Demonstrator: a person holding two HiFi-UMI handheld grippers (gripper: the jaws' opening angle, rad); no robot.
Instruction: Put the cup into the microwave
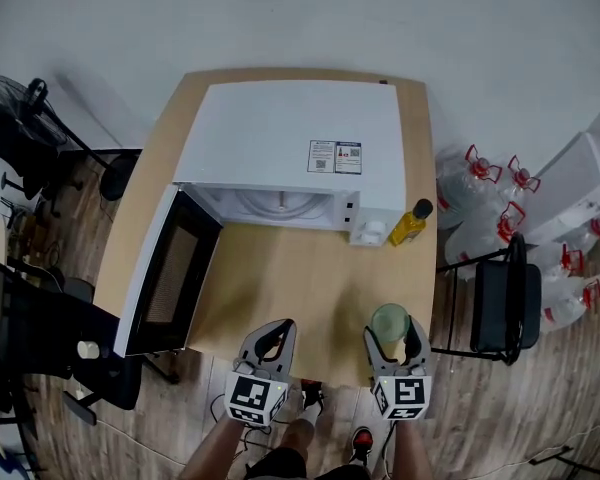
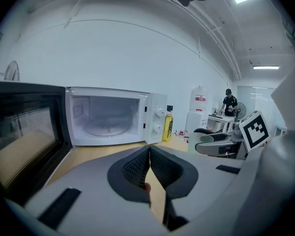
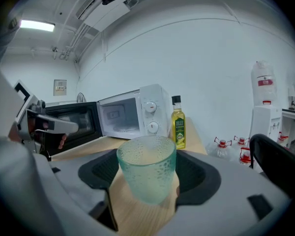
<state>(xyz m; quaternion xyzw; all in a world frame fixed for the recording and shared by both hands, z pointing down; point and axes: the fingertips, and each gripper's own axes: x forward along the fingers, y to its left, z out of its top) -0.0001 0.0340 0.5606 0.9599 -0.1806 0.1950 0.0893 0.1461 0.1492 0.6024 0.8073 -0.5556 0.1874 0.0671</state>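
Observation:
The white microwave [image 1: 290, 138] stands at the back of the wooden table [image 1: 300, 278], its door [image 1: 165, 268] swung wide open to the left and its cavity [image 2: 105, 119] empty. A pale green textured glass cup [image 1: 389, 322] stands upright on the table near the front edge. My right gripper [image 1: 390, 336] is open around it, with the cup [image 3: 146, 168] between the pads and small gaps at its sides. To its left, my left gripper [image 1: 275, 338] hovers over the table edge. In the left gripper view the left gripper [image 2: 150, 154] is shut, pads together, with nothing held.
A yellow oil bottle [image 1: 410, 223] stands at the microwave's right front corner. Black chairs sit to the right [image 1: 505, 298] and left [image 1: 50, 338] of the table. Water jugs [image 1: 480, 198] cluster on the floor at the right. A person [image 2: 229, 102] stands far off.

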